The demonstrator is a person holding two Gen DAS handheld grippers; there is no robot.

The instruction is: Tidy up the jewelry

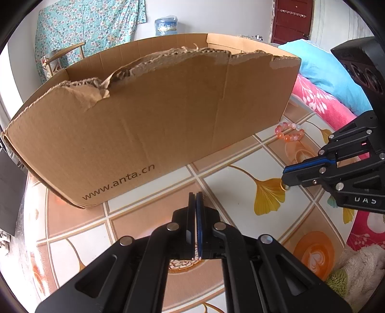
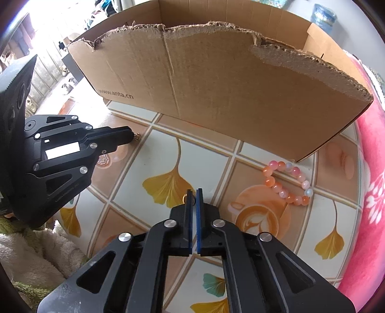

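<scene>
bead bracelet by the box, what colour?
The bead bracelet is orange, pink and milky white beads mixed. Right wrist view shows it best, lying on the tablecloth.

Torn brown cardboard box (image 1: 149,125): near side wall printed "www.anta.cn", dark lettering, legible in both views. Black gripper body (image 1: 356,199): embossed lettering, unreadable.

A lived-in room of a home, likely a bedroom; the landmark is the torn cardboard box (image 1: 154,125) on a tabletop (image 1: 216,183) covered with a ginkgo-leaf and latte-print cloth; behind the box hangs a teal floral cloth (image 1: 84,31) on the wall, with a wooden chair (image 1: 65,57) below it and a blue water jug (image 1: 166,25) beside it; to the box's right lie a pink floral blanket (image 1: 320,103) and blue pillow (image 1: 329,72); further back stands a dark red door (image 1: 292,20).
</scene>
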